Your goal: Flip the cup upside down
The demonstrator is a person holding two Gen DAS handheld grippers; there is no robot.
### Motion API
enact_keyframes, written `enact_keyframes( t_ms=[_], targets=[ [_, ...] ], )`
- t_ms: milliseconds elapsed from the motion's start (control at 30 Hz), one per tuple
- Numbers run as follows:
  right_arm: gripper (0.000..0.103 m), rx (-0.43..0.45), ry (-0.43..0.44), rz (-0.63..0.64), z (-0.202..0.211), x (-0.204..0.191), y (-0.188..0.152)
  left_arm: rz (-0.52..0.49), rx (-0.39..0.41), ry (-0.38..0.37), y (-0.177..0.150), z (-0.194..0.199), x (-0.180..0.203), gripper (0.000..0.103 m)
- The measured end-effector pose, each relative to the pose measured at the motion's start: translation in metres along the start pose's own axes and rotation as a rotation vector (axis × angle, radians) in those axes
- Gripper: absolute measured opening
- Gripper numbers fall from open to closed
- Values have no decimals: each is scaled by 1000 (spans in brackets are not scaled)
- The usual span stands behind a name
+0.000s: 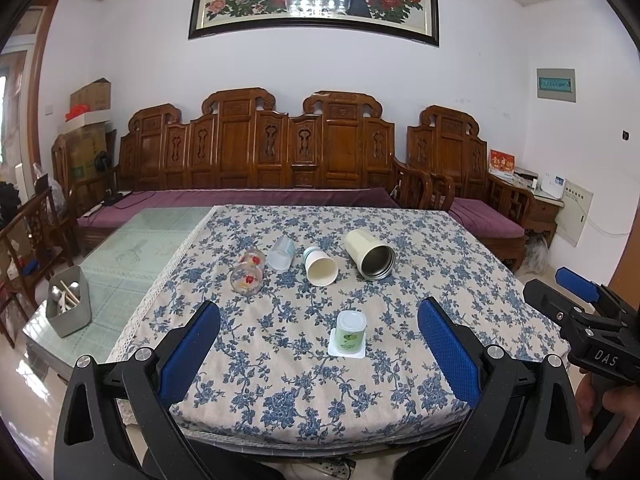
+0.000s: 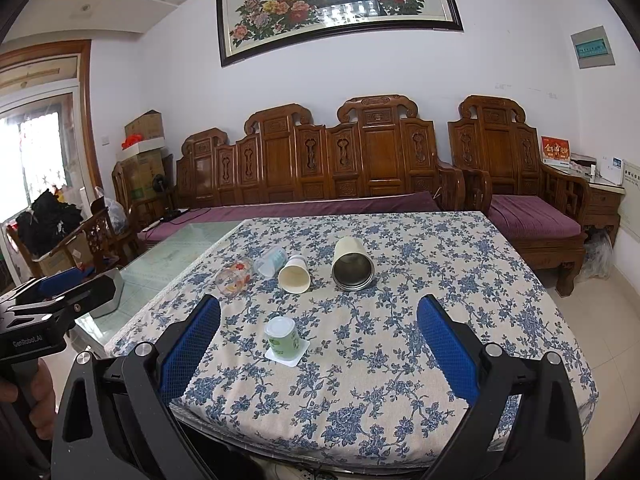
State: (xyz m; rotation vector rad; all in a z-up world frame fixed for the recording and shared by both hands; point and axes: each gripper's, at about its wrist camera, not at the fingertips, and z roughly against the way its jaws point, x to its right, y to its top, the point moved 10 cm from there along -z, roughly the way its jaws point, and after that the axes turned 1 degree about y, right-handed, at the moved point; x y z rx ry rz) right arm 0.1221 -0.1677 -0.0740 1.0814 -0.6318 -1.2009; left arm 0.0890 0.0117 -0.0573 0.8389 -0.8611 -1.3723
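Note:
A small white-and-green yogurt cup (image 1: 351,333) stands upside down on its square rim near the table's front; it also shows in the right wrist view (image 2: 283,339). Further back several cups lie on their sides: a cream metal tumbler (image 1: 370,254) (image 2: 352,265), a paper cup (image 1: 320,266) (image 2: 295,274), a clear plastic cup (image 1: 281,254) (image 2: 270,262) and a flower-print glass (image 1: 249,272) (image 2: 234,276). My left gripper (image 1: 320,344) is open and empty before the table's front edge. My right gripper (image 2: 319,344) is open and empty too, beside it.
The table wears a blue floral cloth (image 1: 304,392) and bare glass top at left (image 1: 132,248). A grey metal bin with utensils (image 1: 69,304) stands on the glass. A carved wooden bench with purple cushions (image 1: 256,196) runs behind the table.

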Motion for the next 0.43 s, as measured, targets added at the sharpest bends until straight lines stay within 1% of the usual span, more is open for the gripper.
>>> enact_keyframes(
  t_ms=[433],
  targets=[
    [99, 0, 1, -1, 0, 0, 0, 6, 2, 1, 2, 1, 0, 95]
  ],
)
